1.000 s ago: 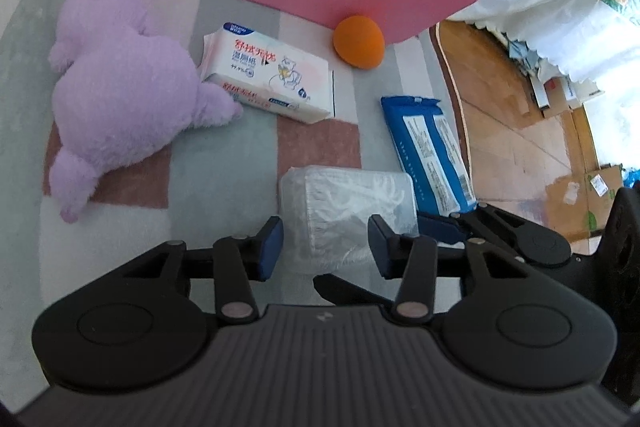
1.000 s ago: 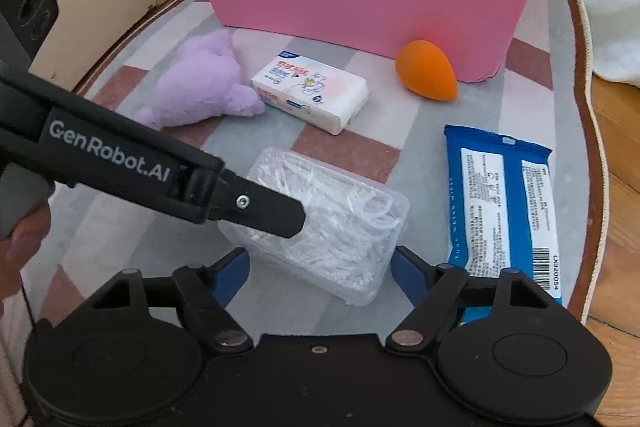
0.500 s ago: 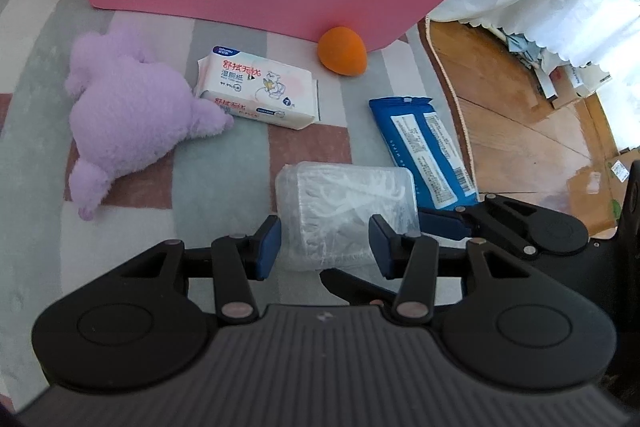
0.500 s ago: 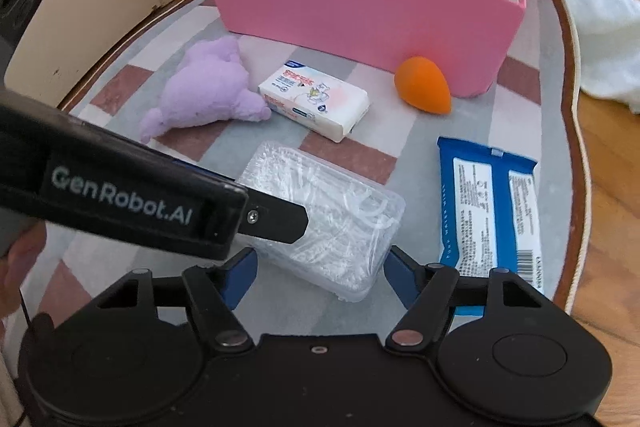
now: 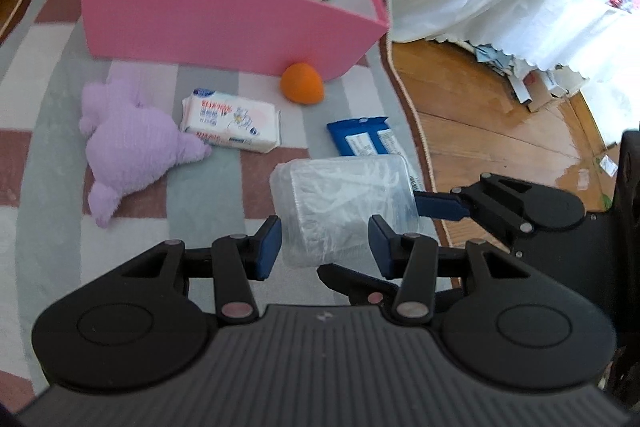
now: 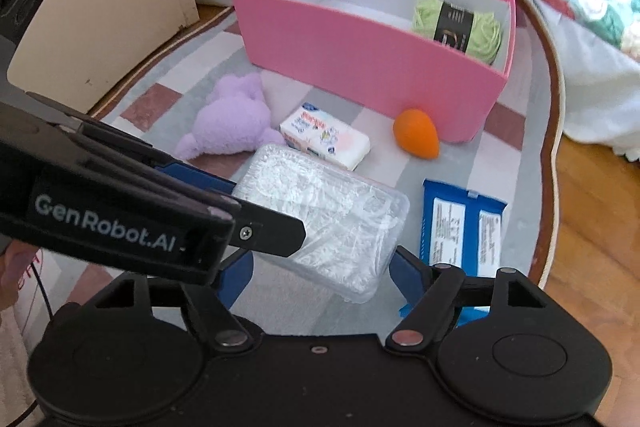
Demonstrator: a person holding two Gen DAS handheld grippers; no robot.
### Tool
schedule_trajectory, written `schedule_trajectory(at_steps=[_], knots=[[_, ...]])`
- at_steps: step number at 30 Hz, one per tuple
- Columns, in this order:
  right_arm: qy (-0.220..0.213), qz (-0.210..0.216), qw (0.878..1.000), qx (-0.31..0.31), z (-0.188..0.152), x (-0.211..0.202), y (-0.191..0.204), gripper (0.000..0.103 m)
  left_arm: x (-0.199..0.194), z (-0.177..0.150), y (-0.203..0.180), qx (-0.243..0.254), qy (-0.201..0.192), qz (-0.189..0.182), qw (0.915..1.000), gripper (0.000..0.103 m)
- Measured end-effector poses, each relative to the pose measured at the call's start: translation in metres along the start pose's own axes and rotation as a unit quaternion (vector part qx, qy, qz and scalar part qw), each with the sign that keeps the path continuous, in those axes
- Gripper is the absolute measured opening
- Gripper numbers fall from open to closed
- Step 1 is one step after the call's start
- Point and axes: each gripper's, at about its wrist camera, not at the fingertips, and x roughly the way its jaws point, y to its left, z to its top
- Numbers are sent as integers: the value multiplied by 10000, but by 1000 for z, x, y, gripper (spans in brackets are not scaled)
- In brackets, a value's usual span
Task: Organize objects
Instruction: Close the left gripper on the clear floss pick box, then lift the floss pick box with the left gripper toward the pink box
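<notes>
Clear box point(image 6: 326, 217) at frame centre, lifted off rug point(image 6: 256, 67).
We pinch it with both grippers, left point(image 5: 324, 243) and right point(image 6: 320, 275); pink bin point(image 6: 360, 63) upper centre.

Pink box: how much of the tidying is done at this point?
Done: only the green yarn skein lies in the pink box. In hand: both grippers grip the clear plastic case, raised off the rug. Left: purple plush, wipes pack, orange sponge, blue packet.

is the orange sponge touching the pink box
Cannot tell. In both wrist views the orange sponge lies right at the foot of the pink box, but neither shows a clear gap or contact.
</notes>
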Motion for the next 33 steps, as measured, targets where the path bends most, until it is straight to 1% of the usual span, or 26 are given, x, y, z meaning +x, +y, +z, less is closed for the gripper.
schedule_trajectory(at_steps=[7,13,20,24,27,30,33], knots=[[-212,-41,9996,-183,5,-19,5,81,-19,4,-4,196,-110,-117,9997,46],[-441,-228,9975,-496,11,-36,14,81,-36,6,-14,468,-317,-70,9984,46],[-795,-472,9927,-773,16,-57,22,81,-57,12,-22,444,-628,-134,9969,46],[-940,-583,9901,-870,18,-64,24,81,-62,14,-30,486,-725,-59,9962,45],[-974,-602,9895,-884,21,-69,21,81,-66,17,-33,540,-761,-74,9956,45],[-1023,-564,9891,-900,26,-73,19,81,-70,25,-34,468,-731,-111,9962,45],[-1143,-528,9886,-832,31,-76,16,81,-72,37,-35,496,-731,-53,9961,45]])
